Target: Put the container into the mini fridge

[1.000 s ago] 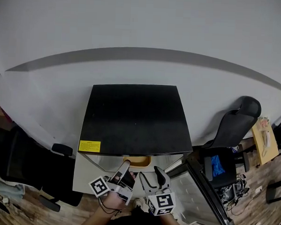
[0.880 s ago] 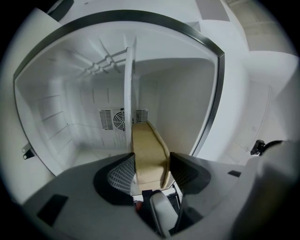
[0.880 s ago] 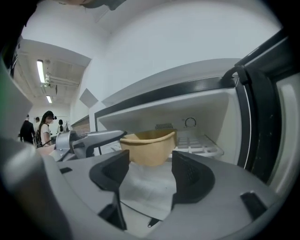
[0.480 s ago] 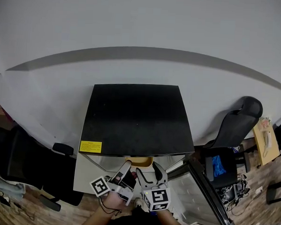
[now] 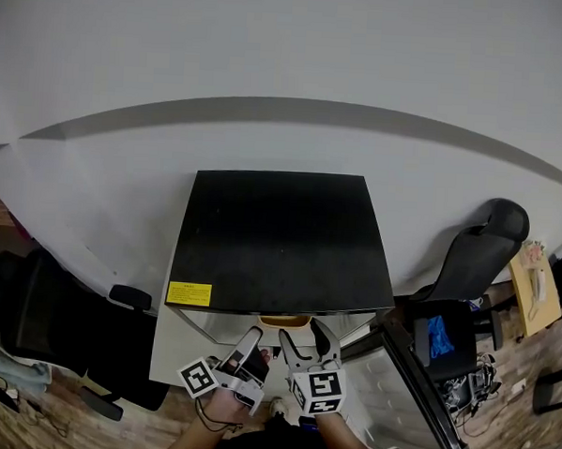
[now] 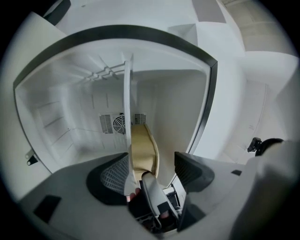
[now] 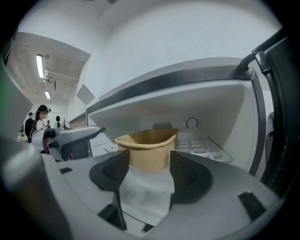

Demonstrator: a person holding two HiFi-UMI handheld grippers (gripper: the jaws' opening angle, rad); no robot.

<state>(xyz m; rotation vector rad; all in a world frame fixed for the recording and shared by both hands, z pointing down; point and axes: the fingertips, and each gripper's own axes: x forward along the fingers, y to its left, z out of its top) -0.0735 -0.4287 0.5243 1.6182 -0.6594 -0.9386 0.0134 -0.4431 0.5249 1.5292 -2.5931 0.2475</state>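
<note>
Tan container [image 7: 146, 150] — just one — sits inside one mini fridge [image 5: 280, 238].

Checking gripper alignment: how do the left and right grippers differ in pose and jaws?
Roll: the left gripper is turned on its side, so the mini fridge looks tipped in its view; the right gripper is level.
Jaws: the left gripper's are opening; the right gripper's stand wide apart.
Shared: neither presses on the tan container, which sits inside the fridge ahead of both.
</note>
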